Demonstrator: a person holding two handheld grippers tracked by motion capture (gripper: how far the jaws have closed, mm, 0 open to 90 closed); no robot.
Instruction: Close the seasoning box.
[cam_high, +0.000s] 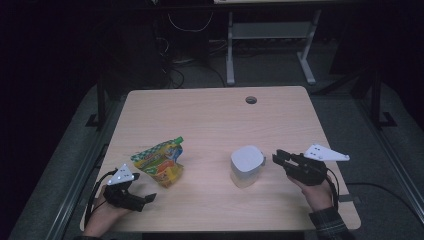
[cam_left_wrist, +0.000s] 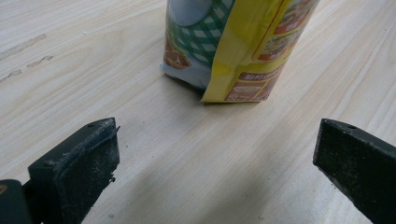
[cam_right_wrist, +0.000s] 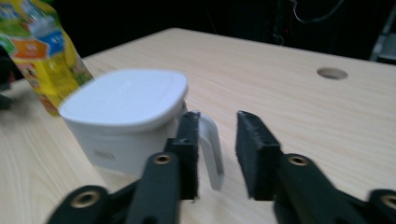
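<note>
Easing your right gripper (cam_right_wrist: 217, 156) off the white plastic lidded mug (cam_high: 246, 166) near the tabletop's front edge, draw back along its handle (cam_right_wrist: 211, 144); the jaws stand parted, gripping nothing. Your left gripper (cam_high: 146, 198) waits spread by the front-left corner, facing the yellow-green foil snack pouch (cam_left_wrist: 233, 46).

Matt white plastic mug (cam_right_wrist: 126, 119), wood-grain table (cam_right_wrist: 289, 107)

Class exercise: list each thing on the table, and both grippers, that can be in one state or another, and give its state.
White container: upright, lid on, handle between the right gripper's jaws.
Snack pouch: upright on the table, looks sealed, untouched.
Left gripper: open wide, facing the pouch, holding nothing.
Right gripper: jaws apart either side of the container's handle, not pressing on it.
</note>
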